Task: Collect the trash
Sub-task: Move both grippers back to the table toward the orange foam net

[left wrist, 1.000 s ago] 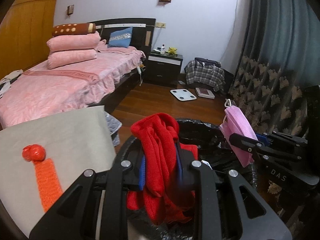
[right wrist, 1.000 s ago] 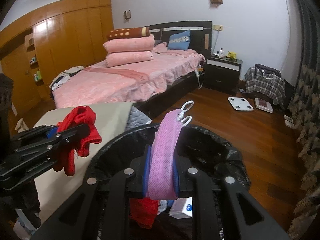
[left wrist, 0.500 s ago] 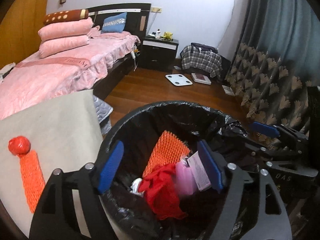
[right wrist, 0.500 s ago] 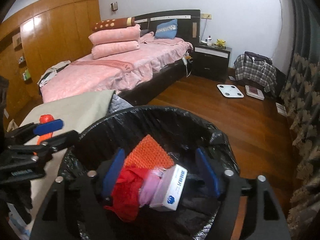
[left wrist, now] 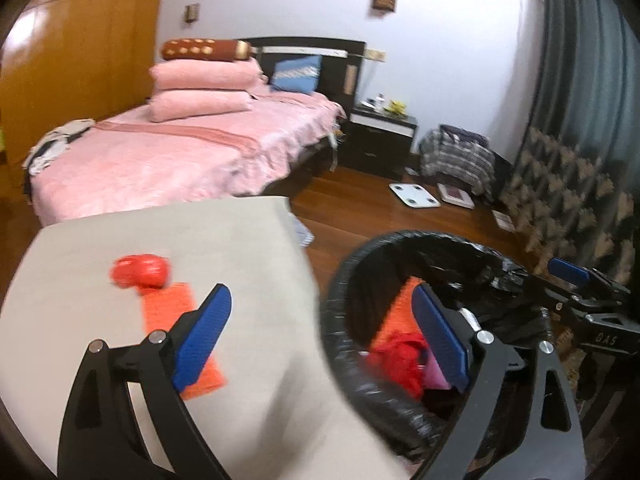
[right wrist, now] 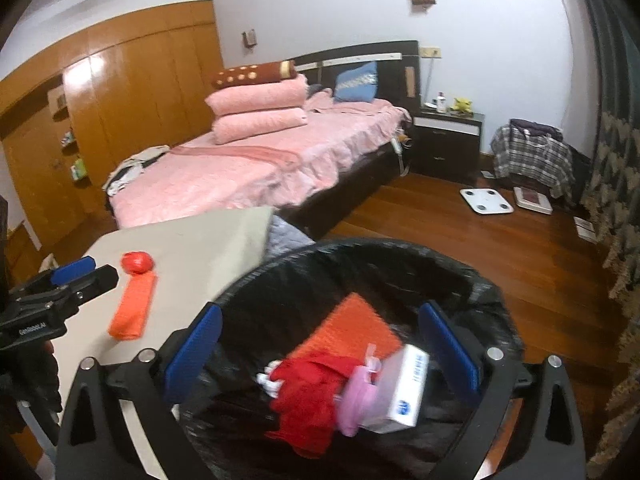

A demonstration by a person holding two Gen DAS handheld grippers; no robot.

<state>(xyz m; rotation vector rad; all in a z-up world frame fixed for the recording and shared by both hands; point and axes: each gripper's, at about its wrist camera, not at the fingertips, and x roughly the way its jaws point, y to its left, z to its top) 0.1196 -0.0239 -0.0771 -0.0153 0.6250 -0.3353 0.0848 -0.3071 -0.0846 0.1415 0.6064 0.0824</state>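
Observation:
My left gripper (left wrist: pixel 320 344) hangs over the edge between the beige table (left wrist: pixel 248 240) and the black-bagged bin (left wrist: pixel 400 240); its jaws are opening, with nothing between them. A red ball (left wrist: pixel 140 272) and an orange mesh strip (left wrist: pixel 176 320) lie on the table just ahead of its left pad. My right gripper (right wrist: pixel 320 350) is above the bin (right wrist: pixel 400 252), jaws opening and empty. Inside the bin lie a red cloth (right wrist: pixel 312 396), a pink mask (right wrist: pixel 356 400), a white box (right wrist: pixel 400 392) and an orange mesh piece (right wrist: pixel 352 328).
A pink bed (right wrist: pixel 248 176) stands behind the table. Beyond it are a dark nightstand (right wrist: pixel 444 144), a plaid bag (right wrist: pixel 532 156) and a white scale (right wrist: pixel 486 200) on the wooden floor. A patterned curtain (left wrist: pixel 568 184) hangs at the right. Wooden wardrobes (right wrist: pixel 120 92) line the left wall.
Both grippers opened. The red cloth left the left gripper and the pink mask left the right; both now lie in the bin. The left gripper swung left toward the table.

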